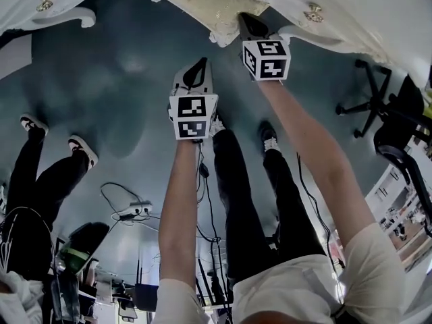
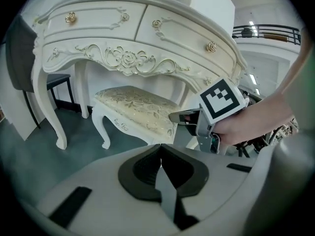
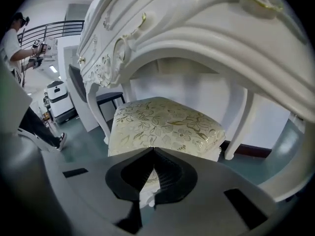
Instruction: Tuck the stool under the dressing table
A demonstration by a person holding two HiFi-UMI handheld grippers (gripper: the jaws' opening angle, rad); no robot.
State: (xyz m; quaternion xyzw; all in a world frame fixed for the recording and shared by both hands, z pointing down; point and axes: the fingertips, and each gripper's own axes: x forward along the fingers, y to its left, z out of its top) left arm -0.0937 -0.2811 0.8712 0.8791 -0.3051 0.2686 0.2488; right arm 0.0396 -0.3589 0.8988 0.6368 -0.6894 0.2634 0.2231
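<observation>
The stool [image 2: 135, 104] has a cream cushion with a gold flower pattern, a white carved frame and curved white legs. It stands on the dark green floor [image 1: 135, 79] in the opening under the dressing table [image 2: 123, 33], between the table's front legs. In the head view only the near edge of its seat shows from under the table's front edge. The dressing table is white with gilt scrollwork and two drawers with gold knobs.

Both bare forearms stretch straight forward. The right gripper [image 3: 153, 148] reaches further, its tongs together, holding nothing and level with the front edge of the seat. From the left gripper view its tip lies at that edge, though contact cannot be told. The left gripper [image 2: 160, 145] hangs back, short of the stool, tongs pressed together and empty, pointing at the stool's near corner.
</observation>
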